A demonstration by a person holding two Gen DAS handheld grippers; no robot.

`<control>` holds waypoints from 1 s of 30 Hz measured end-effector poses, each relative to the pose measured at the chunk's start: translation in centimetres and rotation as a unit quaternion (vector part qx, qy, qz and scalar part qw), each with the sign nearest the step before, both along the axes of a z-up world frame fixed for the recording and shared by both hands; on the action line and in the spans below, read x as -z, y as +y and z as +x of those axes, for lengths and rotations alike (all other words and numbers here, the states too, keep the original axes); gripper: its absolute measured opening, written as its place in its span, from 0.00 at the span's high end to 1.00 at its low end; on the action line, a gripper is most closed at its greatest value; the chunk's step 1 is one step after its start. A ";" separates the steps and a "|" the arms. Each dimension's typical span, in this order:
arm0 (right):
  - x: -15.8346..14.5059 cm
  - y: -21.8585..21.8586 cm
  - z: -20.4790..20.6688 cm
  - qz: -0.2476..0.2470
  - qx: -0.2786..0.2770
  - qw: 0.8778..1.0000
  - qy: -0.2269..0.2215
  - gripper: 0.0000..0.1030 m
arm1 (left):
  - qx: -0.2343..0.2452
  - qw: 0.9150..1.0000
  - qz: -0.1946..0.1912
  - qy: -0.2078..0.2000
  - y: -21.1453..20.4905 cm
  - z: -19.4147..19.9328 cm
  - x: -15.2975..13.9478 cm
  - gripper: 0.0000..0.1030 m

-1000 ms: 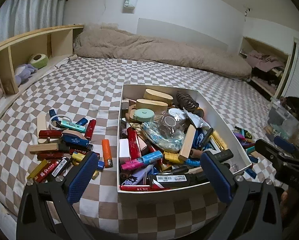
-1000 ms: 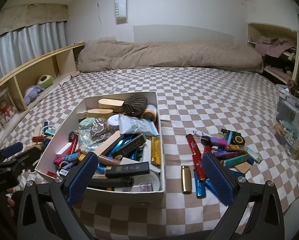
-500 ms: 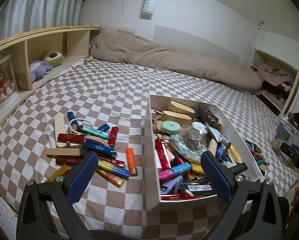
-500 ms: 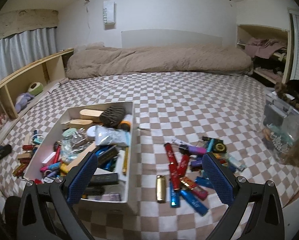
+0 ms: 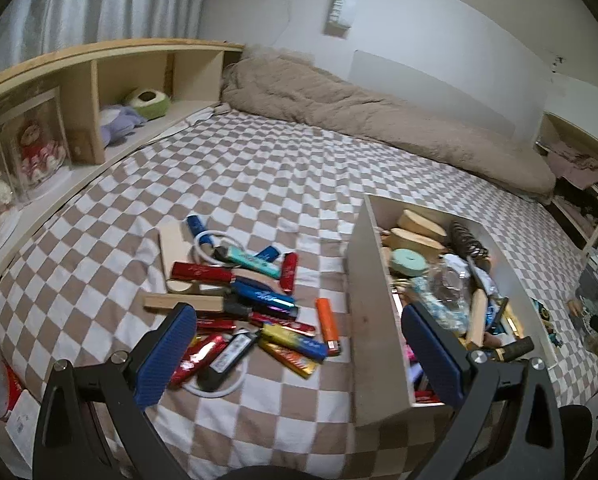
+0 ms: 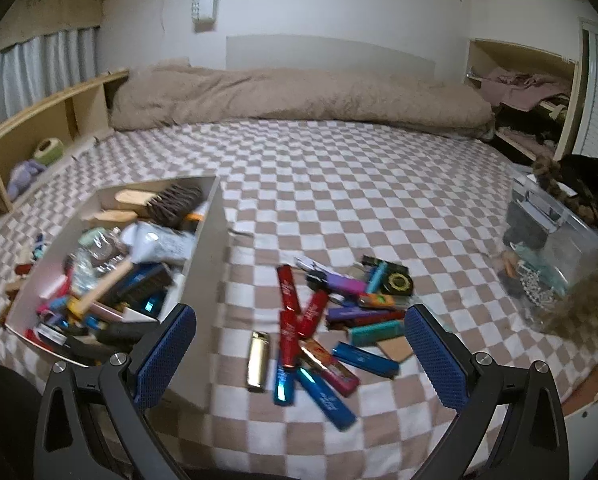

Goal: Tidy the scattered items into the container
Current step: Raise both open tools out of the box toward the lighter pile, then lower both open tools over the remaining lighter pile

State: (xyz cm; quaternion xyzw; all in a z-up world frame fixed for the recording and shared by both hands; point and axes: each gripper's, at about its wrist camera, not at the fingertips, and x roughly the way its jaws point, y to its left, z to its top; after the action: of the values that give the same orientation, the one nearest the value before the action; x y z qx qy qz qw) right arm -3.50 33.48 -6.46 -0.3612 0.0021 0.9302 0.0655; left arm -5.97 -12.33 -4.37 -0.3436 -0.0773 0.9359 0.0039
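Note:
A white box [image 5: 373, 304] full of mixed items sits on the checkered bed; it also shows in the right wrist view [image 6: 203, 248]. A pile of lighters and sticks [image 5: 251, 304] lies left of the box, with an orange lighter [image 5: 327, 324] nearest it. Another pile of lighters [image 6: 331, 320] lies right of the box, with a gold lighter [image 6: 258, 360] in front. My left gripper [image 5: 299, 356] is open and empty above the left pile. My right gripper [image 6: 299, 356] is open and empty above the right pile.
A wooden shelf [image 5: 99, 76] with plush toys runs along the left. A beige duvet [image 6: 299, 100] lies at the far end. A clear plastic bin [image 6: 559, 264] stands at the right edge of the bed.
My left gripper has swung left from the box to the left pile. My right gripper has swung right from the box to the right pile. Both stayed open.

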 end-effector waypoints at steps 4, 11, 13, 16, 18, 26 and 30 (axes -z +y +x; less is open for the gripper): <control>1.5 1.1 -0.8 -0.005 -0.002 0.999 -0.033 0.00 | -0.018 1.000 -0.002 -0.018 -1.6 -0.4 0.7 0.00; 4.1 2.2 -2.4 -0.004 -0.014 0.996 -0.092 0.00 | -0.021 0.998 -0.024 -0.056 -3.0 -1.0 2.9 0.00; 4.9 2.6 -2.8 -0.004 -0.015 0.994 -0.108 0.00 | -0.019 0.997 -0.032 -0.074 -3.5 -1.1 4.0 0.00; 5.9 3.2 -3.3 -0.002 -0.011 0.992 -0.128 0.00 | -0.014 0.994 -0.041 -0.103 -4.1 -1.4 5.6 0.00; 6.6 3.4 -3.5 -0.009 -0.012 0.990 -0.142 0.00 | -0.015 0.991 -0.049 -0.120 -4.5 -1.6 6.5 0.00; 9.8 3.0 -4.3 -0.012 -0.047 0.976 -0.214 0.00 | -0.002 0.983 -0.066 -0.171 -5.4 -2.6 9.6 0.00; 11.0 2.1 -4.6 0.017 -0.073 0.968 -0.241 0.00 | -0.005 0.980 -0.058 -0.191 -5.9 -3.1 11.1 0.00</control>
State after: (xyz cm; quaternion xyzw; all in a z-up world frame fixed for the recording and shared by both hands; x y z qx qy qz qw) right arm -8.10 35.57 -17.42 -0.5730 -0.0563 0.8176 0.0027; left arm -9.12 -18.28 -15.45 -0.5149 -0.0242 0.8562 -0.0357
